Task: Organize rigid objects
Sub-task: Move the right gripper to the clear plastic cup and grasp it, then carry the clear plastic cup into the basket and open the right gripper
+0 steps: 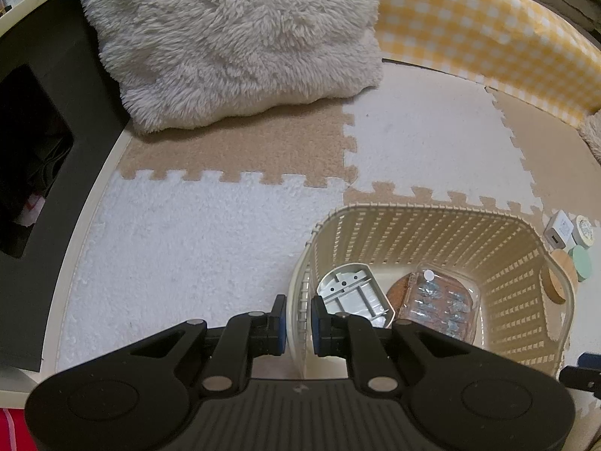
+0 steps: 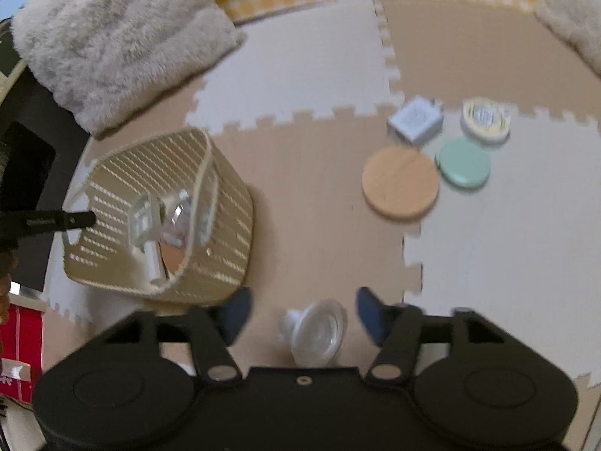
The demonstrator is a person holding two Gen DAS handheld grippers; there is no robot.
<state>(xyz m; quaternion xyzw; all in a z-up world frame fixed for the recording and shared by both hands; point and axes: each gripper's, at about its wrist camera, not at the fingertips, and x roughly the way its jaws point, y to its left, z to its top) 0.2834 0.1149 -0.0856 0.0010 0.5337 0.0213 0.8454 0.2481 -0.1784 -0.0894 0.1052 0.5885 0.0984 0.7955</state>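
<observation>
The left tongs [image 1: 298,325] were clamped on the near rim of the cream basket [image 1: 432,225], which sat on the foam floor mat [image 1: 210,233]. Inside it lay a grey plastic part [image 1: 351,293] and a clear case [image 1: 439,304]. The right tongs [image 2: 302,317] stood open around a small clear bulb-like object [image 2: 317,332] lying on the mat, pads not touching it as far as the blur allowed. Further right, well apart from the basket, sat a wooden disc [image 2: 400,182], a white charger [image 2: 415,120], a mint disc [image 2: 464,163] and a tape roll [image 2: 486,118].
</observation>
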